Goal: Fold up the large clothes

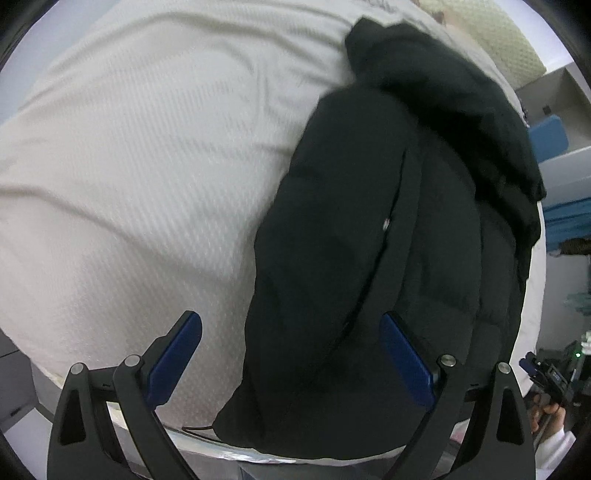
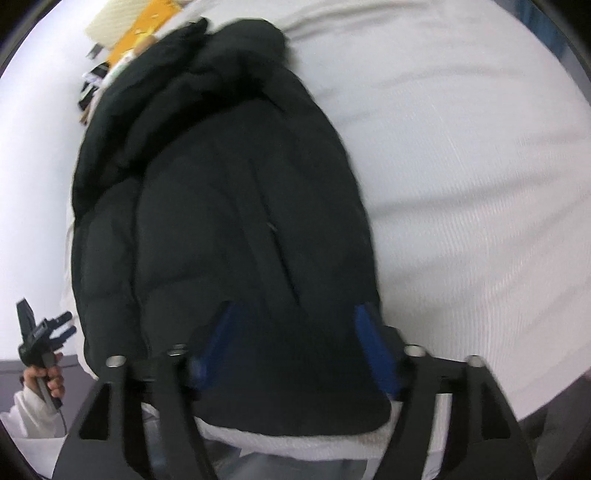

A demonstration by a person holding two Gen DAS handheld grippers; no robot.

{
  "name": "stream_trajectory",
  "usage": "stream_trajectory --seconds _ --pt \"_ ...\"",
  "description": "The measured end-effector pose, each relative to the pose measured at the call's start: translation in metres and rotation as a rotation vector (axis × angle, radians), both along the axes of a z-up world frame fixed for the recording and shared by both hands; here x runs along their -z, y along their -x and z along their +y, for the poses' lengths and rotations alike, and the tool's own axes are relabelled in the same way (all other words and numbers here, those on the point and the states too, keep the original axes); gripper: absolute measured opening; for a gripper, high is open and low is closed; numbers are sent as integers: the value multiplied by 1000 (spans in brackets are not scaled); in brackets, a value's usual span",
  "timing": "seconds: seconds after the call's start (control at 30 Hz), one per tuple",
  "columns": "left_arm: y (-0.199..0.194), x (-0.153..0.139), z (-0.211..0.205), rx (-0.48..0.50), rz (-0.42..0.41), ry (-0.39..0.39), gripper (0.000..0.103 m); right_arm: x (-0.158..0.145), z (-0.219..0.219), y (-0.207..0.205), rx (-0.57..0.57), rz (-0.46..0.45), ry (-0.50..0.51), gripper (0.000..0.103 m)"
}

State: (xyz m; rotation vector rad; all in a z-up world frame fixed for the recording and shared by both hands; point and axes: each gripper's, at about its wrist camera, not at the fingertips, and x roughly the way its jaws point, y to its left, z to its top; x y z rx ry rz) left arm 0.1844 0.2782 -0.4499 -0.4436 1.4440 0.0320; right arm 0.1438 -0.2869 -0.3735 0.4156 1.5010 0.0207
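Observation:
A black puffer jacket [image 1: 388, 240] lies folded lengthwise on a white bed [image 1: 129, 166], hood end far from me. My left gripper [image 1: 291, 321] is open above the jacket's near hem, its left finger over the sheet and its right finger over the jacket. In the right wrist view the same jacket [image 2: 221, 221] fills the middle. My right gripper [image 2: 295, 314] is open with both blue pads above the jacket's near hem. Neither gripper holds anything. The right gripper also shows small at the edge of the left wrist view [image 1: 546, 373], and the left gripper at the edge of the right wrist view [image 2: 40, 332].
The bed's near edge [image 1: 229, 450] runs just under the grippers. A green-patterned pillow [image 1: 498, 40] lies at the head of the bed. An orange item [image 2: 144, 29] and small dark things [image 2: 92, 88] lie near the jacket's far end. Blue furniture [image 1: 550, 136] stands beside the bed.

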Motion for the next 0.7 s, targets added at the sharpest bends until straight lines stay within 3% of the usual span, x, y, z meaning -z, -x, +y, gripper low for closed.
stream_trajectory --seconds 0.13,0.27,0.47,0.7 --pt "6 30 -5 51 55 65 97 23 -15 9 28 58 0 74" --pt "11 48 -9 76 89 120 98 48 -19 7 74 112 -70 76" --pt "15 63 -17 75 82 156 97 81 2 6 10 202 -125 77" --pt "12 72 -30 79 74 154 97 100 16 18 59 247 -227 96"
